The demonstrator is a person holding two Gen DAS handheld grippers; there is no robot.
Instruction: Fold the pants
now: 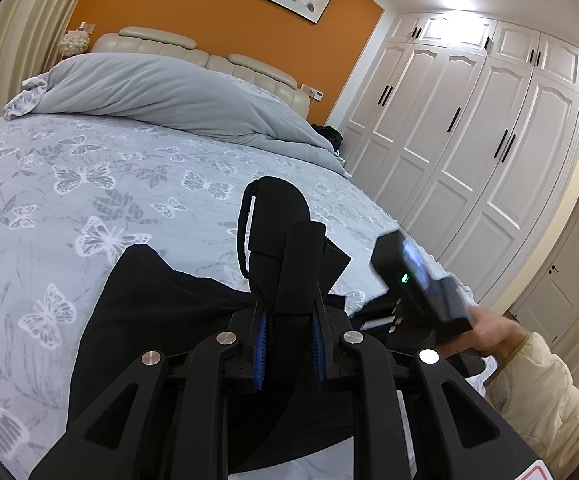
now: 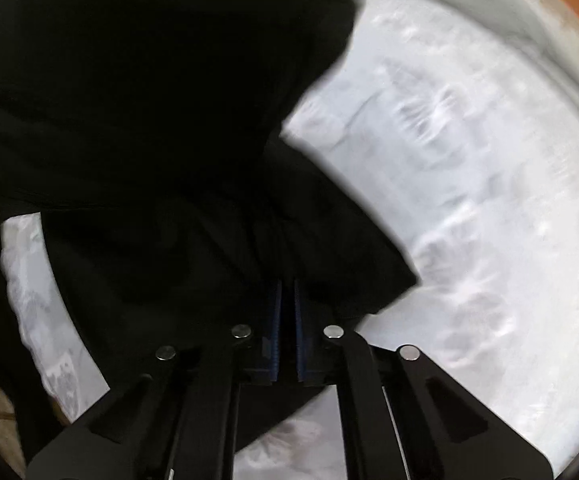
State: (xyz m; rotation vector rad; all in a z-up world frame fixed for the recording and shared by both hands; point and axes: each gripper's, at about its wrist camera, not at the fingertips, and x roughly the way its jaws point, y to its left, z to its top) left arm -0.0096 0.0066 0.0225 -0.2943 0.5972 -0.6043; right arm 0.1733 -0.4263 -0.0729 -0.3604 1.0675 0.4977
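Observation:
The black pants hang from both grippers above the bed. In the left wrist view my left gripper is shut on a bunched part of the pants with a drawstring loop, held up off the sheet. My right gripper shows at the right in a hand, close beside the left one. In the right wrist view my right gripper is shut on the pants, whose dark cloth fills the upper left. This view is blurred.
The bed has a pale blue butterfly sheet. A grey duvet is piled at the headboard. White wardrobe doors line the right wall. The bed's right edge lies near the right gripper.

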